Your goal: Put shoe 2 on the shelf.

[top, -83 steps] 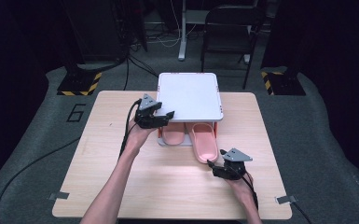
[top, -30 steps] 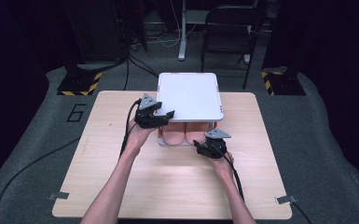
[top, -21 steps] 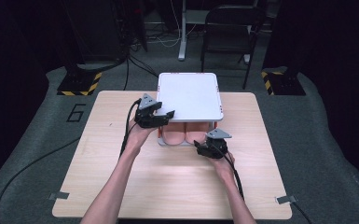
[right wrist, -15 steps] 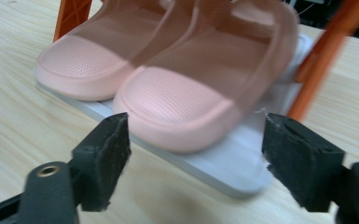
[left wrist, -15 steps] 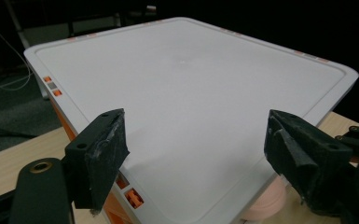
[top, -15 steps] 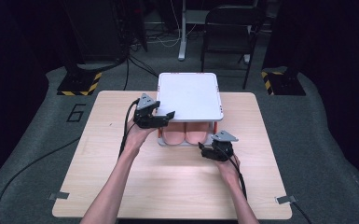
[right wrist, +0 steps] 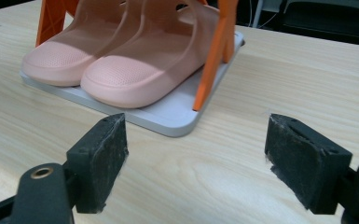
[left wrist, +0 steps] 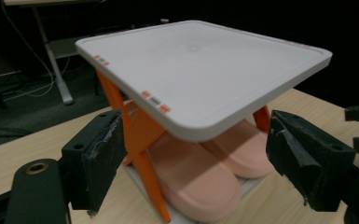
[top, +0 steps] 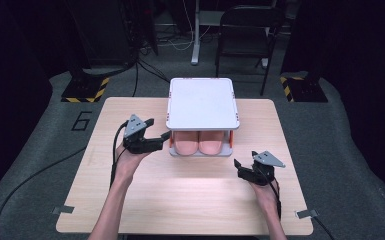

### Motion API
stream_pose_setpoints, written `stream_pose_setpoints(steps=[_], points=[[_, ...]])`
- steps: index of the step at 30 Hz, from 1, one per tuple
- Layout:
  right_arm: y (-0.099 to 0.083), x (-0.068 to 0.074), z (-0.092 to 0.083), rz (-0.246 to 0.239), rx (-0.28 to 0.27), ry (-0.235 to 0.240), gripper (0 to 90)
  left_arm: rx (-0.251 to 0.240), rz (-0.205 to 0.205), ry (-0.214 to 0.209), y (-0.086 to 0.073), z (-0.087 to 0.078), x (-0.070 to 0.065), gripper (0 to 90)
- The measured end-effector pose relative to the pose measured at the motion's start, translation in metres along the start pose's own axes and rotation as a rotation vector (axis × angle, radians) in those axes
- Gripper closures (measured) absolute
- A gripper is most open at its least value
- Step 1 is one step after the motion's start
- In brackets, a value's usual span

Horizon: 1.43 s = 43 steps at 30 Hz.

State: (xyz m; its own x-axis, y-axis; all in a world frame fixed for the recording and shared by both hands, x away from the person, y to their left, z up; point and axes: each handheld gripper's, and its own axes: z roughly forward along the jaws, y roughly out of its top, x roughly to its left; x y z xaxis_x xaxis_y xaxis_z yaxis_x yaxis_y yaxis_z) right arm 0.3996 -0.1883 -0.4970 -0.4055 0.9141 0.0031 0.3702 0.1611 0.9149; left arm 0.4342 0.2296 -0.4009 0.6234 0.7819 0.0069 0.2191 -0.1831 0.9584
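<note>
High view: I see both slippers [top: 200,144] side by side on the rack's [top: 202,102] lower shelf, under its white top, mid-surface [top: 180,195]. My left tongs [top: 161,140] sit just beside the rack's left edge, my right tongs [top: 240,167] near its front right corner. Both have just been opening; jaws wide, nothing between them.

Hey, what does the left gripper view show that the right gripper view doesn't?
Left gripper view alone: the rack's white top shelf seen from above, with a dark floor and cables behind it. Right gripper view alone: the rack's grey bottom plate lying flat on the wooden table, and the slippers' textured toes. Both: the pink slippers side by side under the shelf, the orange legs, and each view's own tool standing open, with nothing between the jaws.
</note>
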Motion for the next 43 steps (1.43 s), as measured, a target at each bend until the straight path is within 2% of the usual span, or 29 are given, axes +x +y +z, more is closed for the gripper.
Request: stream_pose_setpoints(steps=[1,5,8,9,11,13,16,17,20,22,24,34,43], points=[[-0.001,-0.001,-0.003,0.001,-0.005,-0.004,20.8,0.002,-0.012,0.005,-0.005,-0.005,0.001,19.7],[-0.003,-0.006,-0.015,0.011,-0.019,-0.015,21.3,0.013,-0.018,0.035,-0.030,-0.024,0.006,19.7],[-0.004,-0.010,-0.021,0.026,-0.029,-0.023,21.5,0.011,-0.044,0.061,-0.044,-0.037,0.008,19.7],[-0.005,-0.011,-0.023,0.033,-0.031,-0.024,21.5,0.011,-0.044,0.061,-0.044,-0.037,0.008,19.7],[-0.005,-0.012,-0.026,0.044,-0.040,-0.026,21.6,0.020,-0.044,0.073,-0.057,-0.050,0.011,19.7],[-0.005,-0.013,-0.028,0.036,-0.046,-0.027,21.8,0.022,-0.056,0.084,-0.064,-0.057,0.014,19.7],[-0.005,-0.015,-0.030,0.025,-0.046,-0.035,21.9,0.001,-0.076,0.095,-0.072,-0.068,0.017,19.7],[-0.005,-0.014,-0.030,0.041,-0.050,-0.037,21.9,-0.006,-0.071,0.101,-0.075,-0.071,0.019,19.7],[-0.004,-0.015,-0.032,0.035,-0.057,-0.043,22.0,-0.023,-0.078,0.122,-0.083,-0.080,0.023,19.7],[-0.004,-0.016,-0.033,0.033,-0.062,-0.044,22.0,-0.023,-0.077,0.127,-0.085,-0.082,0.024,19.7],[-0.004,-0.016,-0.034,0.035,-0.064,-0.044,22.0,-0.013,-0.100,0.141,-0.093,-0.086,0.028,19.7],[-0.007,-0.016,-0.035,0.034,-0.051,-0.047,22.0,0.032,-0.099,0.151,-0.107,-0.083,0.030,19.7],[-0.009,-0.013,-0.040,0.022,-0.056,-0.046,21.5,0.000,-0.104,0.174,-0.111,-0.088,0.031,19.7]])
